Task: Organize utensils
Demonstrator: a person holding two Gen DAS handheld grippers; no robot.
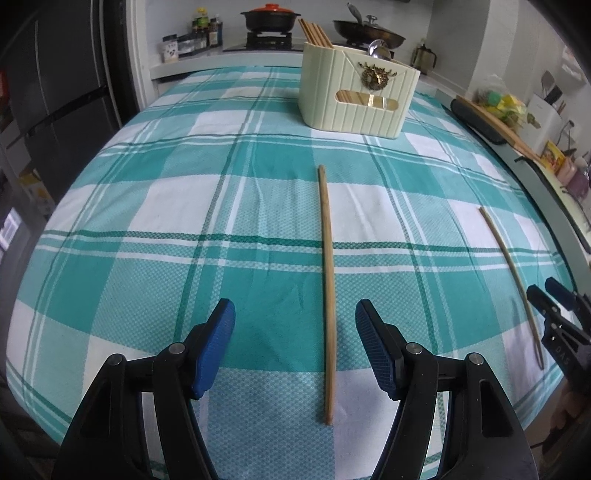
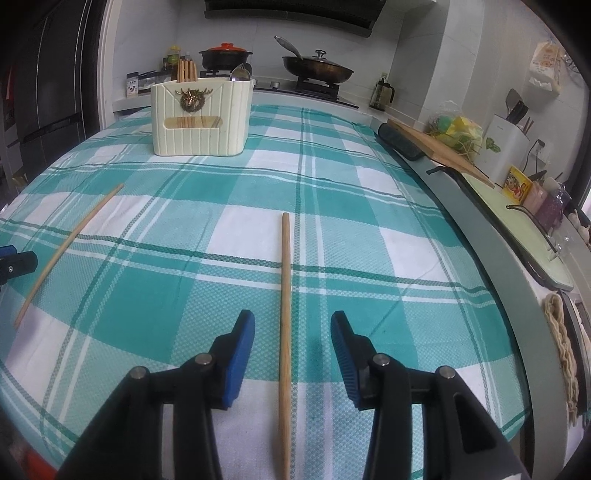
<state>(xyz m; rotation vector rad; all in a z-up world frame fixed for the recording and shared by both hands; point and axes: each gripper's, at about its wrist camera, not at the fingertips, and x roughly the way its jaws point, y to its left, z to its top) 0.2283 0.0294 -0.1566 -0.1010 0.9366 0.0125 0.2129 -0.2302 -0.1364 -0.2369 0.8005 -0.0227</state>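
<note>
Two wooden chopsticks lie apart on the teal checked tablecloth [image 1: 147, 206]. One chopstick [image 1: 327, 280] runs lengthwise between the spread blue pads of my left gripper [image 1: 294, 310], which is open and not touching it. The other chopstick [image 2: 285, 295] lies between the jaws of my right gripper [image 2: 292, 319], also open with gaps on both sides. Each view catches the other side: the right gripper [image 1: 550, 295] beside its chopstick [image 1: 513, 269], and the left gripper [image 2: 14, 258] near its chopstick [image 2: 66, 251]. A cream utensil holder [image 1: 354, 99] [image 2: 199, 122] stands at the far end with chopsticks [image 1: 314, 33] and a spoon [image 1: 378, 50] inside.
Behind the table a stove carries a black pot with a red lid [image 2: 225, 55] and a frying pan [image 2: 317, 70]. A wooden cutting board [image 2: 443, 151] and a knife block [image 2: 509, 144] sit on the counter to the right. A dark fridge [image 1: 55, 92] stands at left.
</note>
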